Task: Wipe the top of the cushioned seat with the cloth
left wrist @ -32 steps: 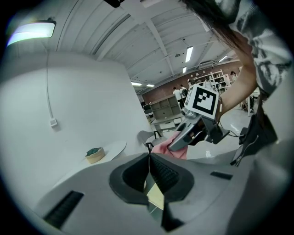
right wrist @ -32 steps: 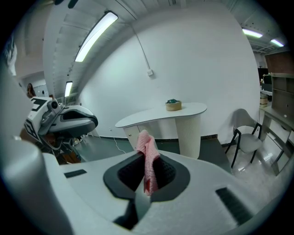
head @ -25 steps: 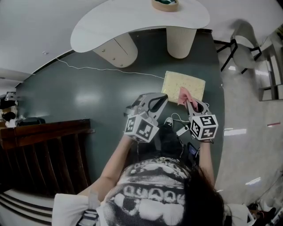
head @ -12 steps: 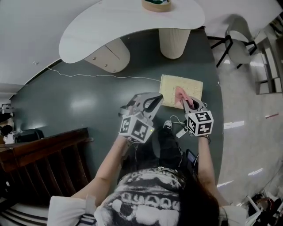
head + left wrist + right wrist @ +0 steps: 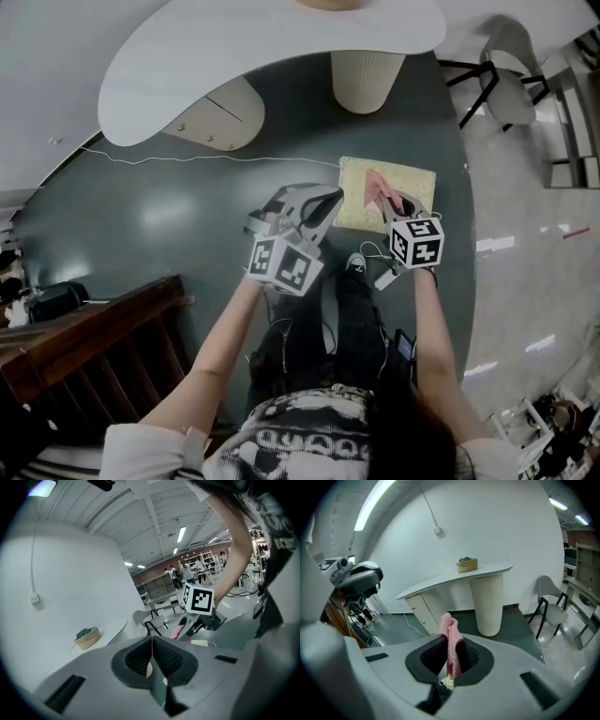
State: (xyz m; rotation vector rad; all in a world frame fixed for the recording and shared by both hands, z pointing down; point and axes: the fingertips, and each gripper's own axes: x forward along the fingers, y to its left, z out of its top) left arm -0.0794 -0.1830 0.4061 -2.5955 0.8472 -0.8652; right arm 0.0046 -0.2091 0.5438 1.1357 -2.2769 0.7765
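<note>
The cream cushioned seat (image 5: 405, 180) is a small square on the dark green floor, just ahead of both grippers in the head view. My right gripper (image 5: 390, 201) hangs over the seat's near edge, shut on a pink cloth (image 5: 375, 185) that stands up between its jaws. That same pink cloth (image 5: 451, 644) rises from the closed pads in the right gripper view. My left gripper (image 5: 323, 204) is at the seat's left edge, jaws pressed together with nothing in them. The left gripper (image 5: 152, 649) looks sideways at the right gripper (image 5: 194, 626) and its marker cube.
A white curved table (image 5: 253, 42) on a ribbed pedestal (image 5: 367, 78) stands beyond the seat, with a small basket (image 5: 467, 565) on top. A white cable (image 5: 187, 156) crosses the floor. A chair (image 5: 506, 94) is at the right, a dark wooden rail (image 5: 84, 337) at the left.
Both grippers have moved forward to the seat. The right gripper has carried the pink cloth from the seat's near edge further over the cushion.
</note>
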